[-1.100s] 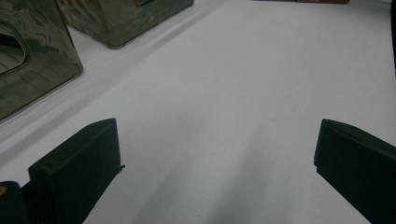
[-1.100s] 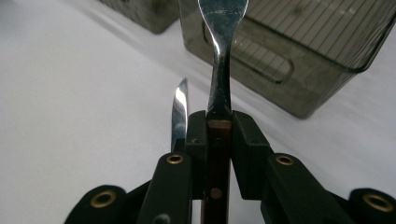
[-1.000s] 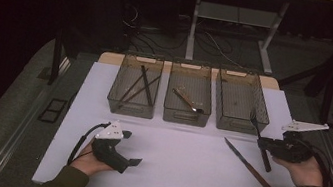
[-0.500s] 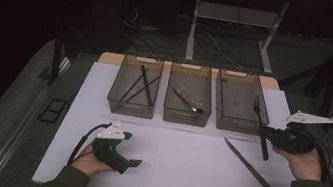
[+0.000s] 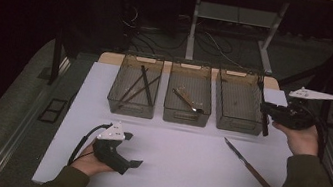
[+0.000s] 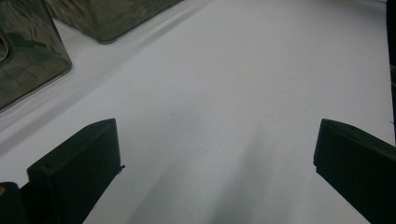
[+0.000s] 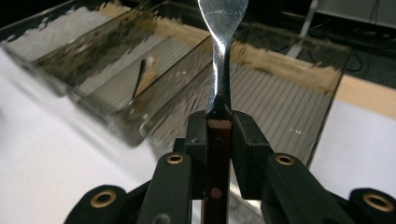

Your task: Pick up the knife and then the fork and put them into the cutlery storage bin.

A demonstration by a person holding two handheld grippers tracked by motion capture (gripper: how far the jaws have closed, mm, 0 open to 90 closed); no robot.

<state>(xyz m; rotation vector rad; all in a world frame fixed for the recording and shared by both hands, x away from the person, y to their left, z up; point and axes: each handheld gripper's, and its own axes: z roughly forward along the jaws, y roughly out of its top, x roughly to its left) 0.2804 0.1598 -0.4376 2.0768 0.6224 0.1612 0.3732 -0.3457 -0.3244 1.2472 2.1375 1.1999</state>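
We hold a fork (image 7: 219,56) by its wooden handle, the right gripper (image 5: 273,112) clamped on it above the right bin (image 5: 237,105); next we lower and release. Left gripper (image 5: 130,164) rests, jaws apart.

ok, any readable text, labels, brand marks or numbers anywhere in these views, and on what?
None: no legible text in any view.
Three bins: no labels or marks.
Utensil in the right tongs: metal neck and wooden handle are bare, no stamp visible.
Knife on the table: too small to show any mark.
Left tongs: no lettering visible.
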